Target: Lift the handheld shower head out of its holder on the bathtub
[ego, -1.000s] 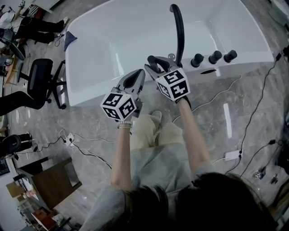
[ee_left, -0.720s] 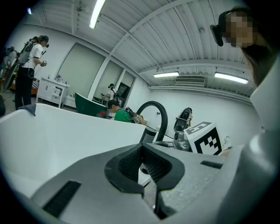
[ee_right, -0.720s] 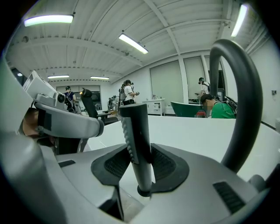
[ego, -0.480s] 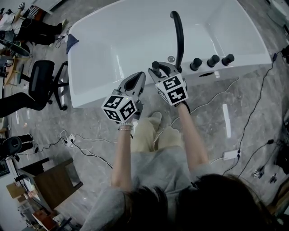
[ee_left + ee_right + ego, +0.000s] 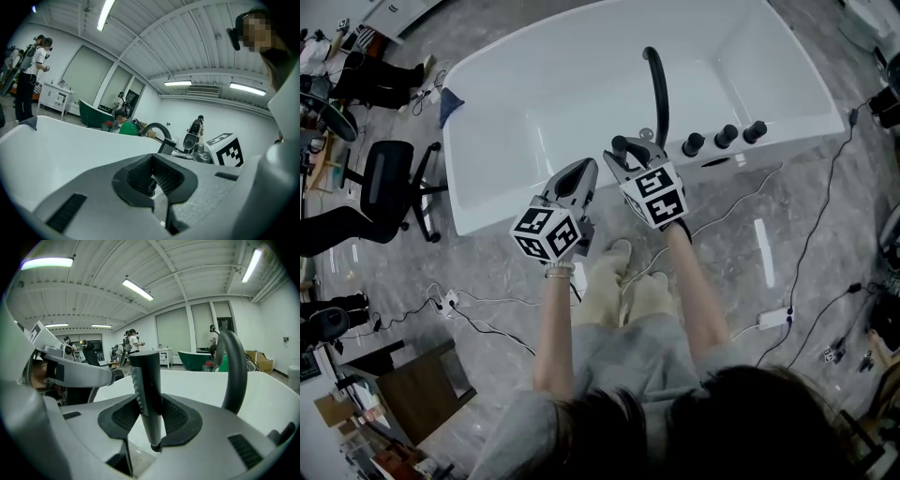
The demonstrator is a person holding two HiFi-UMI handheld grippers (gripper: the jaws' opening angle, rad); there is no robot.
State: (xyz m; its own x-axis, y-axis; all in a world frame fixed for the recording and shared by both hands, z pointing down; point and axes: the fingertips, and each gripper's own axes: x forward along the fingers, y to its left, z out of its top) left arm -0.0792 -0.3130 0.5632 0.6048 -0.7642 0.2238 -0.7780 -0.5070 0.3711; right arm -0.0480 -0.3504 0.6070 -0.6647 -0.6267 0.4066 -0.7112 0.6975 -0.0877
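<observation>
Shower head (image 5: 146, 394) sits in the right gripper above the near rim of the bathtub (image 5: 534, 94), and its lower end looks free of any socket. At that gripper's 8 o'clock, the left gripper (image 5: 584, 167) has its jaws together on nothing, seemingly kept aside. The right gripper (image 5: 625, 153) has just been closing its jaws and clamps the black handle upright, likely so it lifts straight out. The spout (image 5: 656, 89) rises at its 1 o'clock, with the knobs (image 5: 725, 137) at 3.

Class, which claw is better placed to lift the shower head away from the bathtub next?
Right. The right claw has just closed its jaws on the black shower head, held upright; the left claw is shut and empty beside it.
</observation>
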